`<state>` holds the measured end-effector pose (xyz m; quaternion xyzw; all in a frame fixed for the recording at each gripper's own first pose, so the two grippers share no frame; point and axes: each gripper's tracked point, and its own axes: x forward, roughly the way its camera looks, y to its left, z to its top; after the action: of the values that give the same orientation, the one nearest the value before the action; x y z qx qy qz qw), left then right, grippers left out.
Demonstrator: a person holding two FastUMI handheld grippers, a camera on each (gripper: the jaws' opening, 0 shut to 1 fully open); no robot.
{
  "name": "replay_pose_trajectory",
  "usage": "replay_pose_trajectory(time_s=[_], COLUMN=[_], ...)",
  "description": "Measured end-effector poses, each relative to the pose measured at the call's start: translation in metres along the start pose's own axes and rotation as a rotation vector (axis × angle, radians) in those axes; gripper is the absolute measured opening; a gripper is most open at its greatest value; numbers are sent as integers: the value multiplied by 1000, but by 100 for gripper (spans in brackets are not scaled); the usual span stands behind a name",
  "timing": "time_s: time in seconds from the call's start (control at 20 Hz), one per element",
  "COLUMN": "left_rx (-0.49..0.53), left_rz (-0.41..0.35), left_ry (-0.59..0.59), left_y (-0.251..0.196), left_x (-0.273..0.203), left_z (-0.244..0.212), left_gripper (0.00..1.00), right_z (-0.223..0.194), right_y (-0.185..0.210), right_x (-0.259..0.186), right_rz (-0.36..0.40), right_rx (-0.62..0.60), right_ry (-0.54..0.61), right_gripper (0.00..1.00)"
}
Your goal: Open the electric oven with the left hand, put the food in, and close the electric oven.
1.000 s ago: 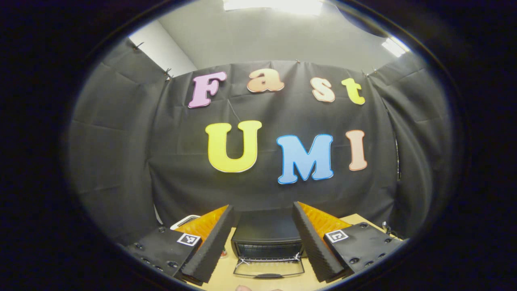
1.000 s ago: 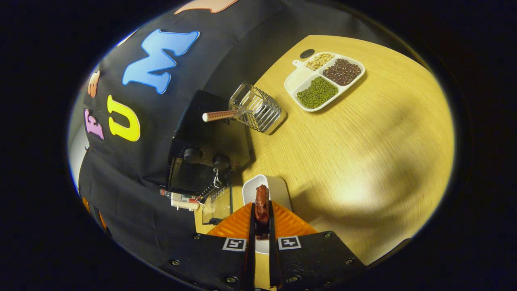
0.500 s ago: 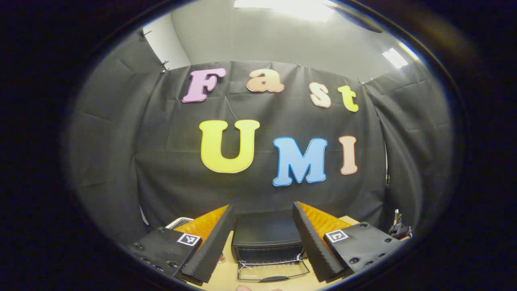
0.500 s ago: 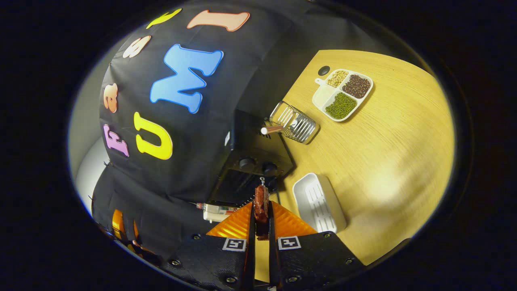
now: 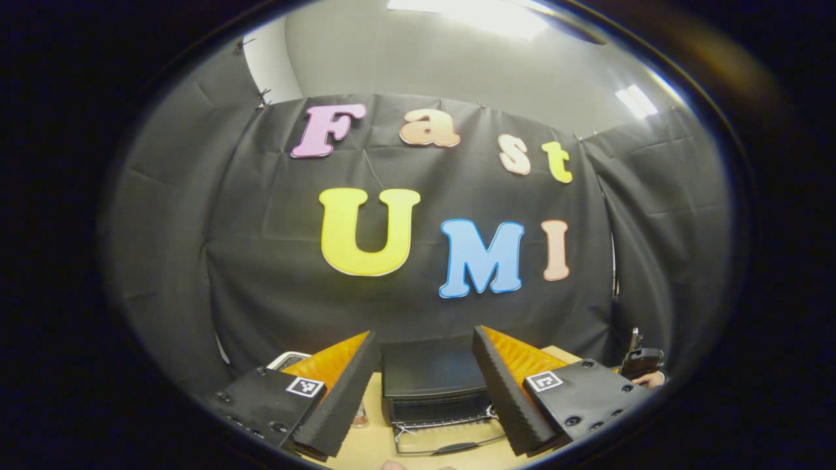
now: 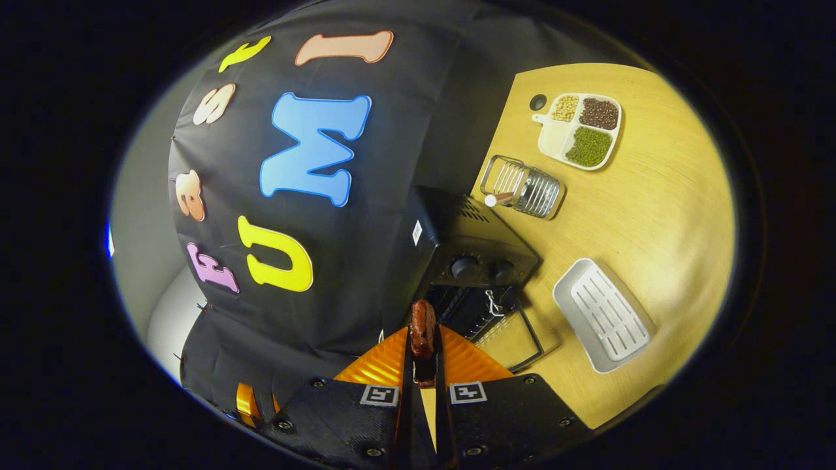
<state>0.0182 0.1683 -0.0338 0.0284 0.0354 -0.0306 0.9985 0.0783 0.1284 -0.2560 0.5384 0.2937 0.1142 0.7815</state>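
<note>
The black electric oven [image 5: 434, 382] stands on the wooden table [image 6: 640, 215] against the booth wall, its glass door [image 5: 450, 438] folded down flat in front. My left gripper [image 5: 424, 388] is open, held back from the oven with nothing between its fingers. In the right gripper view the oven [image 6: 480, 248] shows from the side, with two knobs and the lowered door [image 6: 509, 336]. My right gripper [image 6: 423, 339] is shut on a reddish-brown sausage [image 6: 422, 333], which stands up just before the oven's opening.
An empty white ridged tray [image 6: 604, 314] lies on the table beside the oven. Behind it sit a wire basket [image 6: 526, 189] with a wooden handle and a divided dish of beans [image 6: 578, 127]. A white item [image 5: 287, 359] sits left of the oven.
The right gripper has carried the sausage away from the white tray to the oven's open front. The left gripper has drifted slightly, with the oven shifting a little right in its view.
</note>
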Motion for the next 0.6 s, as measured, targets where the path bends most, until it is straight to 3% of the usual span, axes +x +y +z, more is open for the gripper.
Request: replay_pose_trajectory(time_s=[0.2, 0.3, 0.35, 0.4, 0.6], left_rx=[8, 11, 12, 13, 5], left_rz=[14, 11, 12, 14, 31], left_ry=[16, 21, 28, 33, 48], left_y=[23, 30, 34, 39, 57], left_x=[-6, -9, -9, -10, -12], left_z=[-9, -12, -16, -18, -26], left_gripper=[100, 89, 89, 100, 100], right_z=[-16, -23, -27, -31, -48], right_y=[8, 5, 4, 2, -11], right_x=[38, 61, 71, 79, 118], right_rz=[5, -9, -11, -21, -70], right_rx=[13, 28, 41, 54, 65], right_ry=[1, -8, -12, -15, -28], right_gripper=[14, 15, 14, 14, 15])
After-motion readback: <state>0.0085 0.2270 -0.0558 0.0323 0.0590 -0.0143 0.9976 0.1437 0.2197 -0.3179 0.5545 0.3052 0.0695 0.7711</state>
